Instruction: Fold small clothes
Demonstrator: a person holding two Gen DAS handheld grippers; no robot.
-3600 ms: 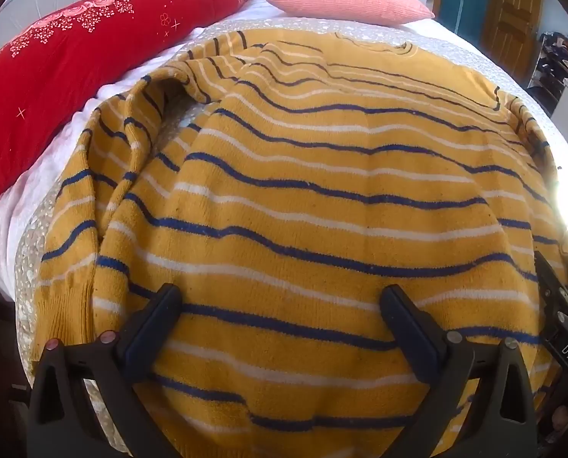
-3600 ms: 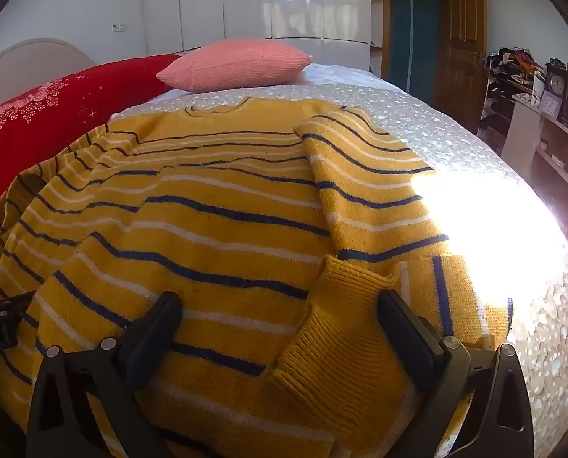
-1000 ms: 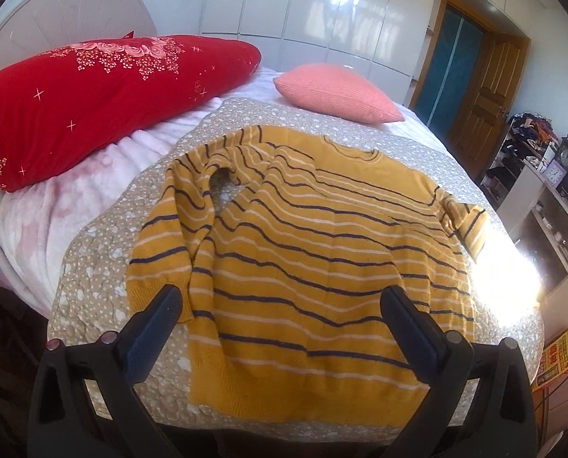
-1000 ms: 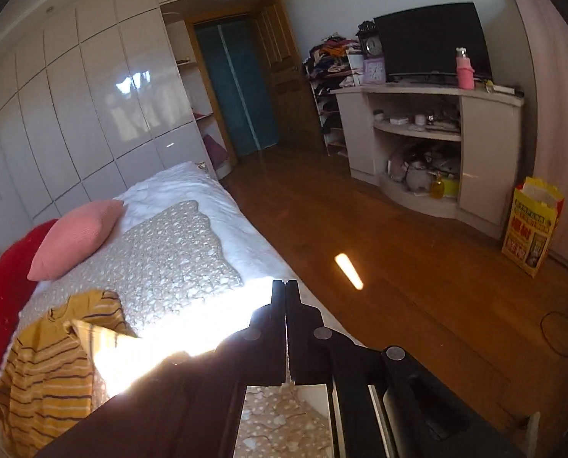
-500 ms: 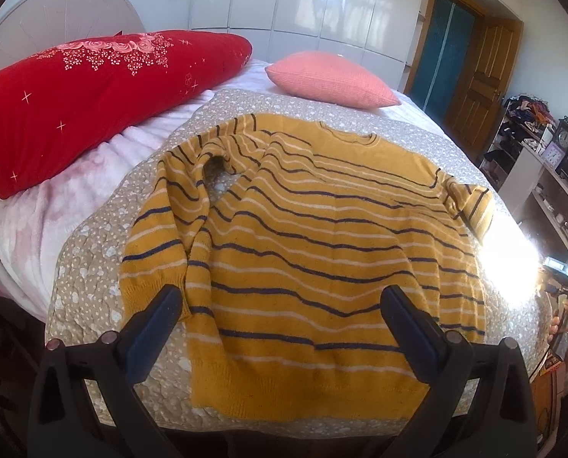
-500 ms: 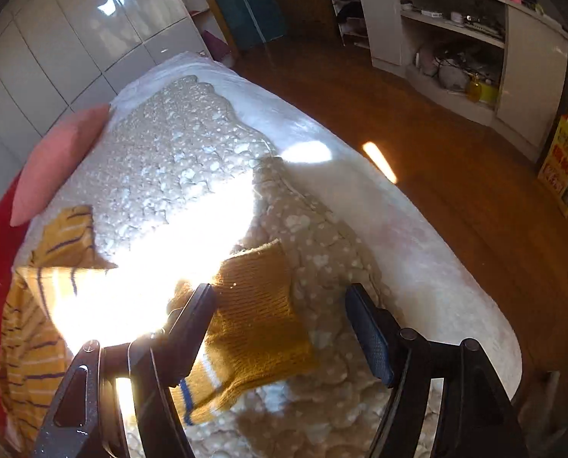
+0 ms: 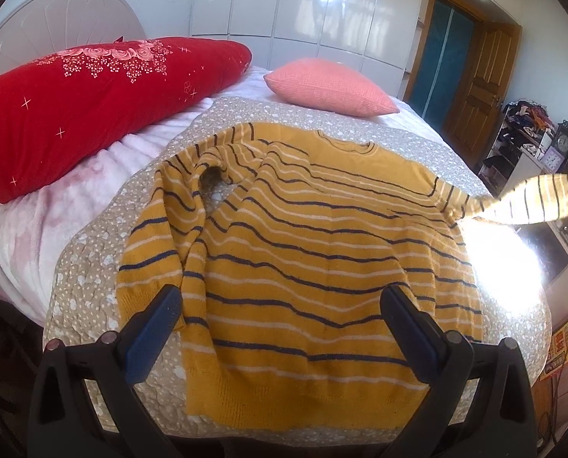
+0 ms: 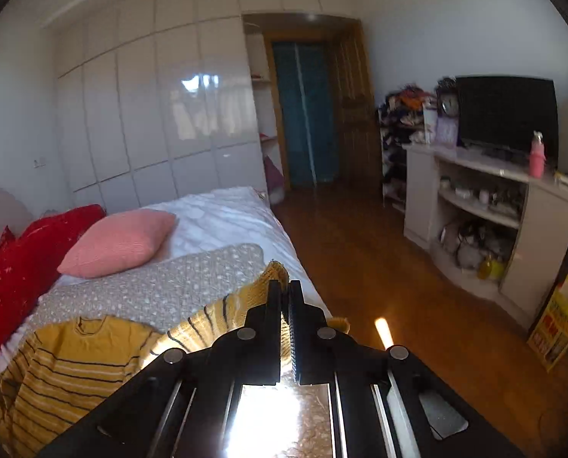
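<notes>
Right wrist view: right hand-held gripper just closed on sleeve, lifted off bed beside sweater, left hand-held gripper held open above hem; sleeve fold judged underway, laying across chest required next.

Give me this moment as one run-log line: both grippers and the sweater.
left gripper: open, above hem, empty | right gripper: shut on sleeve cuff, lifted off bed | striped sweater: body flat on quilt, unfolded
</notes>
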